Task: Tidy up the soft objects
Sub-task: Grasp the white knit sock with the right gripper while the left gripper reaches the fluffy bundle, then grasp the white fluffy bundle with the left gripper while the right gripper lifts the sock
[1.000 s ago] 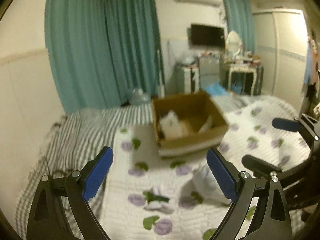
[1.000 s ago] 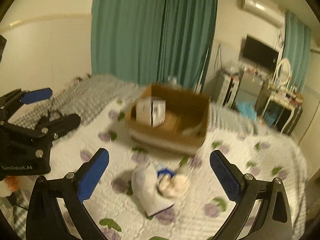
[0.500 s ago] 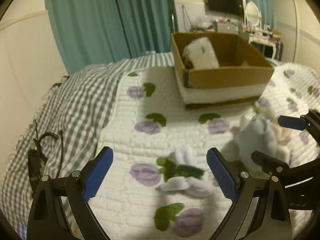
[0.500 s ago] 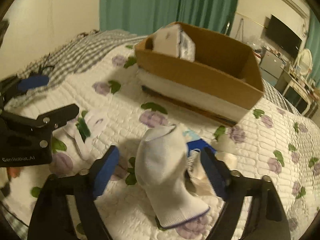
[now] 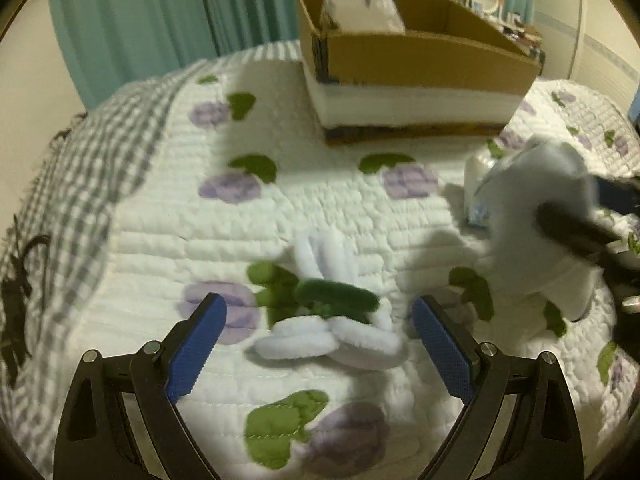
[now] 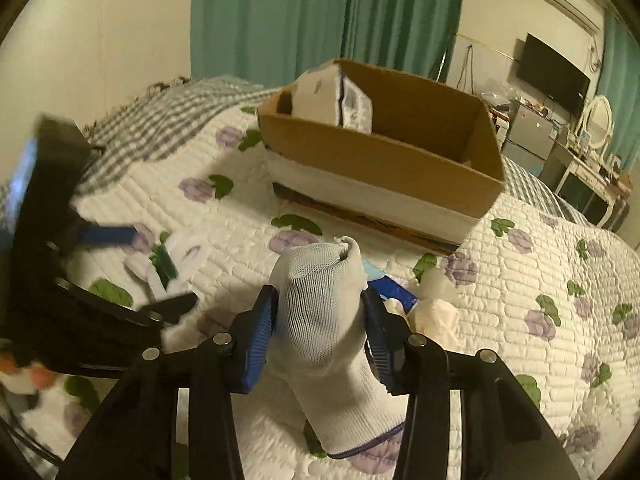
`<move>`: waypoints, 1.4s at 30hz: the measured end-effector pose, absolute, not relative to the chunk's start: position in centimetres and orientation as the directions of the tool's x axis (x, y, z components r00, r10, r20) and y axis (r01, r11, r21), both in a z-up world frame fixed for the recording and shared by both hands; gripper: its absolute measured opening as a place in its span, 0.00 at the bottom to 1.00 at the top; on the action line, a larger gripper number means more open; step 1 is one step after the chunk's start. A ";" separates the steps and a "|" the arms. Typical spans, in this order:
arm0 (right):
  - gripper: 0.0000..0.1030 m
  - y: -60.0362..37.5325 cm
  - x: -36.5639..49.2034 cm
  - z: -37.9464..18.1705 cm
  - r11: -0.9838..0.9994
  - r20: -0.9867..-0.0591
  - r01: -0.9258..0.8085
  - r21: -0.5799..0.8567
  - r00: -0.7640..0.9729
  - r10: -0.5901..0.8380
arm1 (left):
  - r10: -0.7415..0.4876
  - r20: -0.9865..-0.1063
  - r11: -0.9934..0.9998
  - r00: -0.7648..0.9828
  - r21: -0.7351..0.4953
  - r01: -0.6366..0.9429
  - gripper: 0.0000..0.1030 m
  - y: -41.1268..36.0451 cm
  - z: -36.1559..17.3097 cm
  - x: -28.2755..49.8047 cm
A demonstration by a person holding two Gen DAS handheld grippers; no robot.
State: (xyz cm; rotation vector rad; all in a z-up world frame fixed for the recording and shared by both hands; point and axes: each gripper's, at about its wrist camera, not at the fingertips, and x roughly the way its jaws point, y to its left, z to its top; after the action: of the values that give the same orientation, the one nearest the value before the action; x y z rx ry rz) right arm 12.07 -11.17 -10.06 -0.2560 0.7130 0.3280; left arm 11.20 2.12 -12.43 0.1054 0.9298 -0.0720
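My left gripper (image 5: 320, 344) is open low over the quilt, its blue pads on either side of a white and green chenille flower (image 5: 332, 312), which also shows in the right wrist view (image 6: 168, 260). My right gripper (image 6: 320, 328) is closed on a white sock (image 6: 324, 304) that stands up between its pads; the sock shows at the right of the left wrist view (image 5: 548, 216). A cardboard box (image 6: 380, 152) sits further back on the bed with a white packet (image 6: 332, 96) inside.
A blue-and-white wrapper (image 6: 390, 288) and a cream soft item (image 6: 436, 312) lie beside the sock. The bed has a floral quilt (image 5: 240, 220) over a grey checked blanket (image 5: 92, 152). Teal curtains (image 6: 320, 16) hang behind. A dresser (image 6: 580, 172) stands far right.
Both grippers dropped lower and closer to the bed. The left one came down around the chenille flower. The right one closed from wide open onto the white sock.
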 end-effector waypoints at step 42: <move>0.41 -18.0 2.7 -1.4 0.953 -0.507 -0.293 0.075 0.812 0.290 | -0.173 -0.858 0.971 0.484 -0.068 0.228 0.63 -4.3 -12.5 0.9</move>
State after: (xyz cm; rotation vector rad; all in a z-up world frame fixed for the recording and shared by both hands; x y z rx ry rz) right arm 2.70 -18.04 -1.38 -0.0066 0.5399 0.3112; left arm 0.95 -4.34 -12.52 0.0578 1.0369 -0.2441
